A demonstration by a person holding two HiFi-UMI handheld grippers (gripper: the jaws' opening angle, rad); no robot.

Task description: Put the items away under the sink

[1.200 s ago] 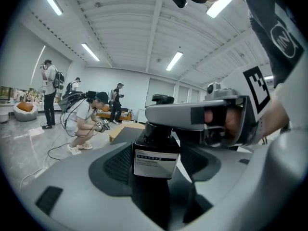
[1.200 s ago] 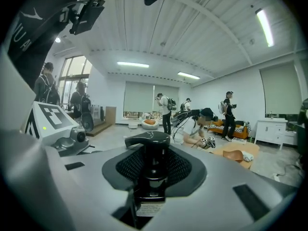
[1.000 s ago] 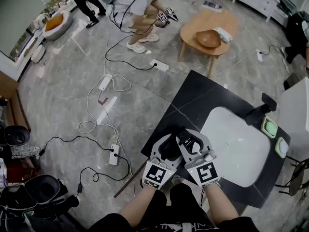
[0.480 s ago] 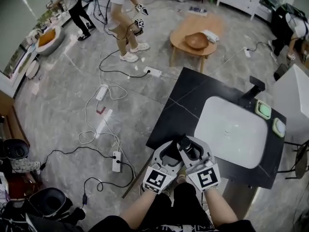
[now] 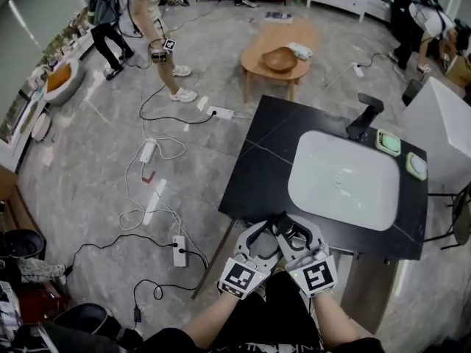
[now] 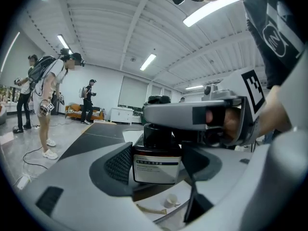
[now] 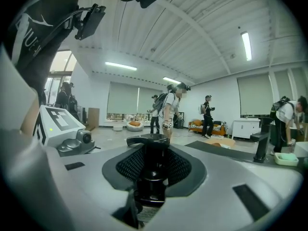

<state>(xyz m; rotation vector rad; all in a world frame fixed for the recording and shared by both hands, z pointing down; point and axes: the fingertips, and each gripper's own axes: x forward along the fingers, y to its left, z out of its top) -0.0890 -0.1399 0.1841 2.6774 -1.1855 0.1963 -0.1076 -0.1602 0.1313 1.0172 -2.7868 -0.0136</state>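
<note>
A dark pump bottle (image 5: 282,222) with a white label (image 6: 156,164) is held between both grippers, just off the front edge of the black counter (image 5: 257,160). My left gripper (image 5: 259,232) is shut on the bottle's body (image 6: 156,143), a pad (image 6: 119,162) on each side. My right gripper (image 5: 291,230) is shut on the bottle's neck (image 7: 150,172), below the black pump head (image 7: 148,140). The white sink basin (image 5: 346,179) is set in the counter beyond them. The space under the sink is hidden.
A black faucet (image 5: 366,116) and two green soap dishes (image 5: 388,142) stand at the sink's far side. Cables and power strips (image 5: 179,245) lie on the grey floor to the left. A round wooden table (image 5: 283,50) and several people are farther off.
The counter and sink have slid up and left in the head view. Both grippers stay together on the bottle, a little lower in the frame. The people at the back have walked leftward.
</note>
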